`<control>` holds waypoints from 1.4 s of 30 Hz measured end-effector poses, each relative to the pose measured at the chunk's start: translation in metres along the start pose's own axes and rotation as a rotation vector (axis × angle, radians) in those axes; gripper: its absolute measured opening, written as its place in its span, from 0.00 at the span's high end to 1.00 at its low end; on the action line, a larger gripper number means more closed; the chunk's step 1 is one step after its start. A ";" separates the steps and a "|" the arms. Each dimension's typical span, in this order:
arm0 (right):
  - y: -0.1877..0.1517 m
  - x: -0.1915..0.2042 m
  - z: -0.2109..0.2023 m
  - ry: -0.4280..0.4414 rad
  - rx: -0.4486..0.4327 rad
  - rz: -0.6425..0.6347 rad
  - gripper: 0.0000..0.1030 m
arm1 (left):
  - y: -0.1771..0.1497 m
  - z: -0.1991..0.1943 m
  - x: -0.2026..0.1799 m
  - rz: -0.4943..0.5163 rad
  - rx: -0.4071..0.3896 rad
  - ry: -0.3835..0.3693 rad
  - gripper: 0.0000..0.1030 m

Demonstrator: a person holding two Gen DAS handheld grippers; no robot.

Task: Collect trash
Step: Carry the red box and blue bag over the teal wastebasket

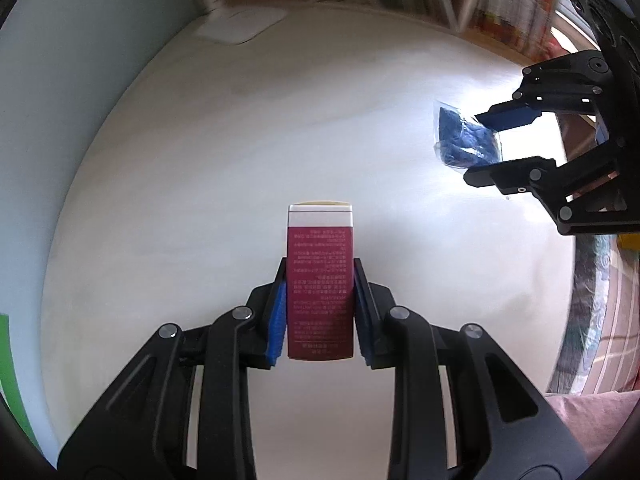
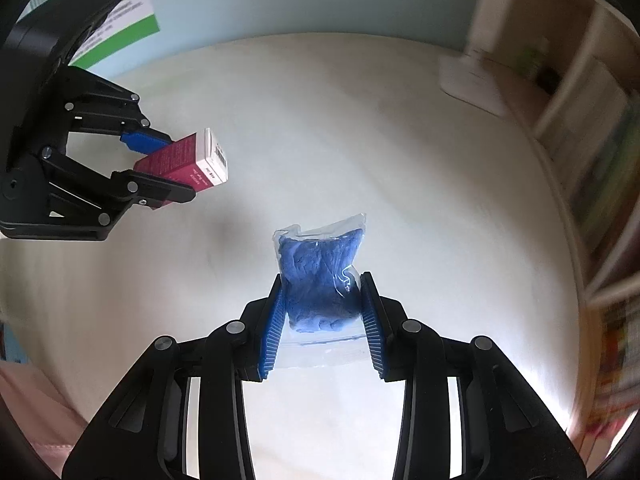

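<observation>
My left gripper point(image 1: 320, 272) is shut on a dark red carton with a white end point(image 1: 320, 280) and holds it above the pale table. It also shows in the right wrist view, gripper point(image 2: 176, 168) and carton point(image 2: 188, 160), at the left. My right gripper point(image 2: 322, 284) is shut on a clear plastic bag of blue gloves point(image 2: 320, 276), held above the table. In the left wrist view the right gripper point(image 1: 478, 148) and the bag point(image 1: 464, 140) are at the right.
The pale table top point(image 1: 240, 140) lies under both grippers. A flat white device point(image 1: 240, 24) lies at the table's far end, also in the right wrist view point(image 2: 472, 80). Bookshelves point(image 2: 592, 140) stand beside the table. A green-edged poster point(image 2: 120, 12) hangs on the wall.
</observation>
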State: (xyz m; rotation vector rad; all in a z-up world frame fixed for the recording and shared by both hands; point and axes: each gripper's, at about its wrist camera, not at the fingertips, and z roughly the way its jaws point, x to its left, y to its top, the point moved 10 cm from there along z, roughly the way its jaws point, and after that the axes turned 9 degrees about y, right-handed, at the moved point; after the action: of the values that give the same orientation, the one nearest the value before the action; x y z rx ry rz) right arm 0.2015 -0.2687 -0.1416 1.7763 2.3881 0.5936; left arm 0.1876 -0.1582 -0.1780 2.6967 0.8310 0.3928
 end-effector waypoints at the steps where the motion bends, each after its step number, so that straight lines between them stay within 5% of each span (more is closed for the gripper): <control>1: -0.014 -0.005 -0.008 -0.006 -0.006 0.015 0.64 | 0.001 -0.004 -0.010 0.017 -0.005 -0.005 0.74; 27: -0.290 -0.069 -0.147 -0.210 -0.097 0.471 0.64 | 0.048 -0.048 -0.317 0.487 -0.104 -0.216 0.74; 42: -0.425 -0.055 -0.162 -0.230 -0.102 0.743 0.64 | -0.004 -0.055 -0.449 0.725 -0.036 -0.312 0.74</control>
State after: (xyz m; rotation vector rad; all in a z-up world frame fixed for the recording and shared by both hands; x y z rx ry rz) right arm -0.2136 -0.4627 -0.1577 2.5007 1.4783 0.5137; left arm -0.1902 -0.4050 -0.2059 2.8333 -0.2562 0.1158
